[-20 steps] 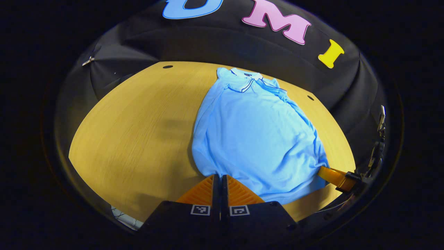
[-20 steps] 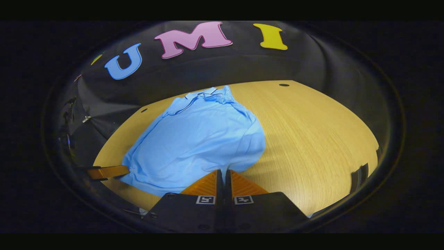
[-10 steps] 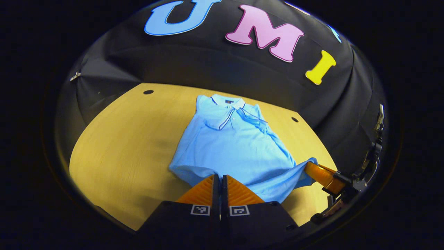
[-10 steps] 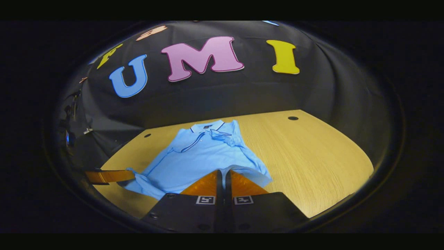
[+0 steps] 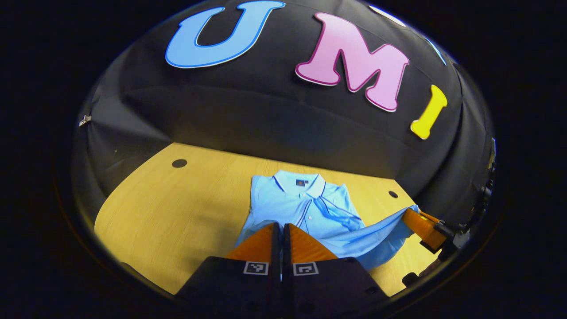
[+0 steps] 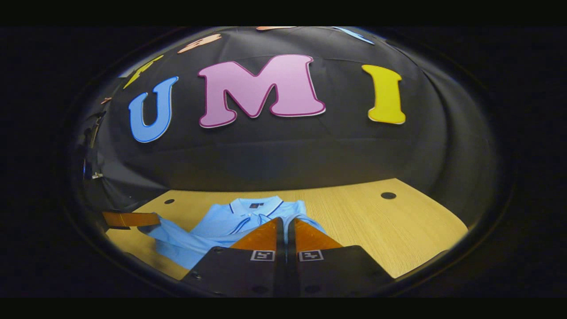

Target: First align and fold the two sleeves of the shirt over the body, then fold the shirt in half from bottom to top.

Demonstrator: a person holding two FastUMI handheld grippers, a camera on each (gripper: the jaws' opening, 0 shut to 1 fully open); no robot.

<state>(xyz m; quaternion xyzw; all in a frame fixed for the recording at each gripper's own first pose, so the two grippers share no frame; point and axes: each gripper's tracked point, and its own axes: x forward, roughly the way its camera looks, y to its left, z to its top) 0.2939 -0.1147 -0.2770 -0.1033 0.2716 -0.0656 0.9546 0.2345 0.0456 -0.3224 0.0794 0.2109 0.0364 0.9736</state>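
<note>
A light blue polo shirt [image 5: 305,208] lies on the wooden table [image 5: 186,208], its collar [image 5: 299,180] toward the wall. My left gripper [image 5: 281,226] is shut on the shirt's bottom hem, held up just short of the collar. In the right gripper view, my right gripper [image 6: 285,219] is shut on the hem's other corner, close to the collar [image 6: 254,204] of the shirt [image 6: 230,221]. The lifted hem stretches between the two grippers. The right gripper [image 5: 421,223] appears at the right of the left gripper view, and the left gripper [image 6: 130,219] at the left of the right gripper view.
The table [image 6: 381,221] ends at the black cloth wall just beyond the collar. Round holes [image 5: 179,163] [image 5: 393,194] sit near its far corners, and another hole [image 6: 388,195] shows to the right of the shirt.
Both grippers have carried the bottom hem up and forward over the body toward the collar. The visible part of the shirt has shrunk, and the wall is closer.
</note>
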